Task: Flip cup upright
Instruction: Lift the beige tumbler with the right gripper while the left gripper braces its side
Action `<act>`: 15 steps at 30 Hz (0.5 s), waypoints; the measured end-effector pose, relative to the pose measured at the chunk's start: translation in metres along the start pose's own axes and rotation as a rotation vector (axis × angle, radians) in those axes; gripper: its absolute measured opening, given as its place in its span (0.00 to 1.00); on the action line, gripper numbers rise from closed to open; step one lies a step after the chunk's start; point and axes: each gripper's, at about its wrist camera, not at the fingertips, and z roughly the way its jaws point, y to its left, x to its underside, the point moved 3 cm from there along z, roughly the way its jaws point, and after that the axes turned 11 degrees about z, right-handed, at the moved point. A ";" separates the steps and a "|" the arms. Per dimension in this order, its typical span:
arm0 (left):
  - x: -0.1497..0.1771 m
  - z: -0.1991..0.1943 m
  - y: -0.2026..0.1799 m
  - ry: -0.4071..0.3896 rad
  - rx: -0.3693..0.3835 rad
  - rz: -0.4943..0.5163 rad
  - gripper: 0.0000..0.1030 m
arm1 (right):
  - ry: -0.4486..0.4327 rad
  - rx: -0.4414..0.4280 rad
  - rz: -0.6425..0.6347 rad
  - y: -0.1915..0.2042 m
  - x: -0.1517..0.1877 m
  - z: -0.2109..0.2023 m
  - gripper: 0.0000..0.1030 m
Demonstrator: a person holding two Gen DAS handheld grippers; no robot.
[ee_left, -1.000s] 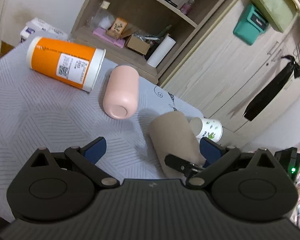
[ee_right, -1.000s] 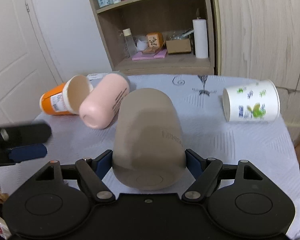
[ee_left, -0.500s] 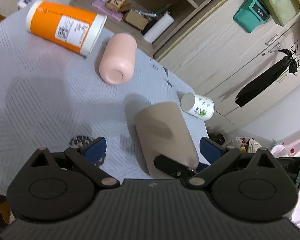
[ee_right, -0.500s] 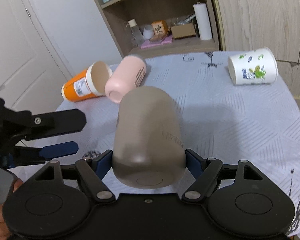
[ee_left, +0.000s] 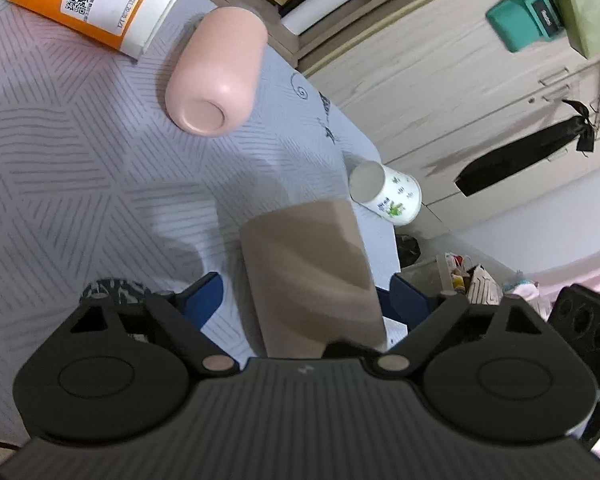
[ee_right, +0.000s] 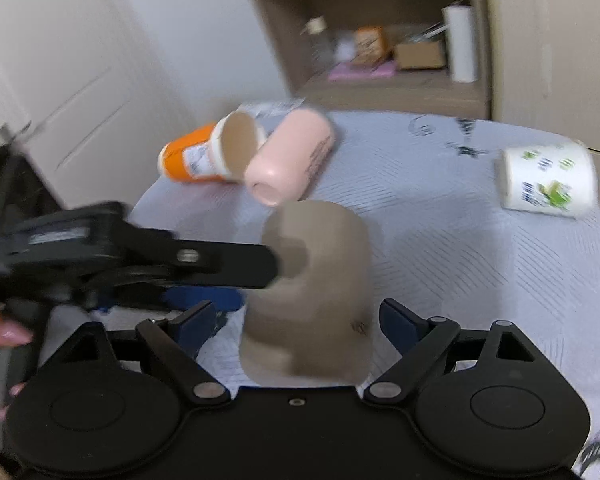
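Note:
A taupe cup (ee_right: 316,288) hangs tilted above the table, between the jaws of both grippers. My right gripper (ee_right: 296,318) has its blue pads spread wide on either side of the cup's base, with gaps showing. My left gripper (ee_left: 306,296) reaches in from the left in the right wrist view (ee_right: 204,264); its fingers (ee_right: 236,260) flank the cup body (ee_left: 308,272). Whether the left pads touch the cup is unclear. The image is blurred by motion.
On the grey patterned tablecloth (ee_right: 460,248) lie an orange paper cup (ee_right: 208,156), a pink cup (ee_right: 292,160) and a white printed paper cup (ee_right: 548,182), all on their sides. A wooden shelf unit (ee_right: 380,40) and cabinet doors stand behind the table.
The right gripper's jaws have opened away from the taupe cup. The left gripper has moved in around the cup from the left. The cup has tilted more upright.

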 end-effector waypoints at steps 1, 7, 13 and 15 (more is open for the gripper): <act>-0.002 0.001 0.002 0.001 0.001 -0.004 0.83 | 0.029 -0.003 -0.015 0.000 -0.004 0.003 0.89; 0.001 0.010 0.013 0.008 0.047 -0.066 0.76 | 0.120 -0.010 -0.013 -0.009 -0.020 0.020 0.88; 0.000 0.018 0.011 0.007 0.093 -0.069 0.69 | 0.155 -0.015 0.019 -0.014 -0.022 0.022 0.80; 0.001 0.016 0.009 0.001 0.085 -0.045 0.68 | 0.157 -0.022 0.038 -0.018 -0.023 0.021 0.80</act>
